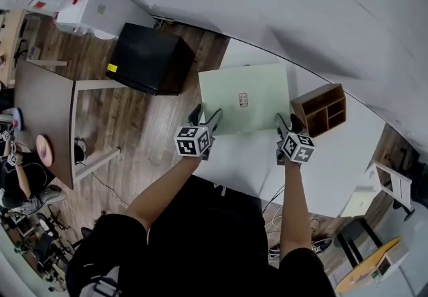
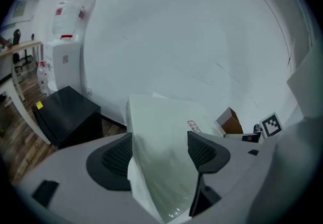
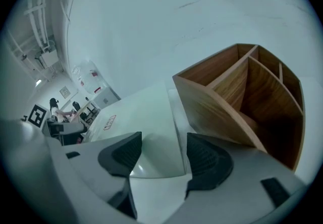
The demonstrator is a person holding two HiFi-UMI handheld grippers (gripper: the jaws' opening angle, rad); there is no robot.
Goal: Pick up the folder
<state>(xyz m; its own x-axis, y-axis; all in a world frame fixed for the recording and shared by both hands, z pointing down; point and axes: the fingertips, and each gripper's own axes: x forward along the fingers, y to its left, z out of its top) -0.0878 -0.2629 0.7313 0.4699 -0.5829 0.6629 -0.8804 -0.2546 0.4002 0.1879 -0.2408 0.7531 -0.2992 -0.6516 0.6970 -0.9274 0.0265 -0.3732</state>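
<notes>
A pale green folder (image 1: pixel 244 98) with a small label lies flat on the white table (image 1: pixel 334 162). My left gripper (image 1: pixel 204 116) is at its near left corner and my right gripper (image 1: pixel 287 122) at its near right corner. In the left gripper view the folder (image 2: pixel 161 157) runs between the wide-spread jaws of the left gripper (image 2: pixel 160 150), and the pads do not press on it. In the right gripper view the folder's corner (image 3: pixel 151 152) lies between the jaws of the open right gripper (image 3: pixel 164 152), with a gap at the right pad.
A wooden desk organizer (image 1: pixel 321 110) stands just right of the folder, close beside the right gripper (image 3: pixel 247 97). On the floor to the left is a black box (image 1: pixel 150 58), with a brown table (image 1: pixel 43 122) beyond it. A wall runs behind the table.
</notes>
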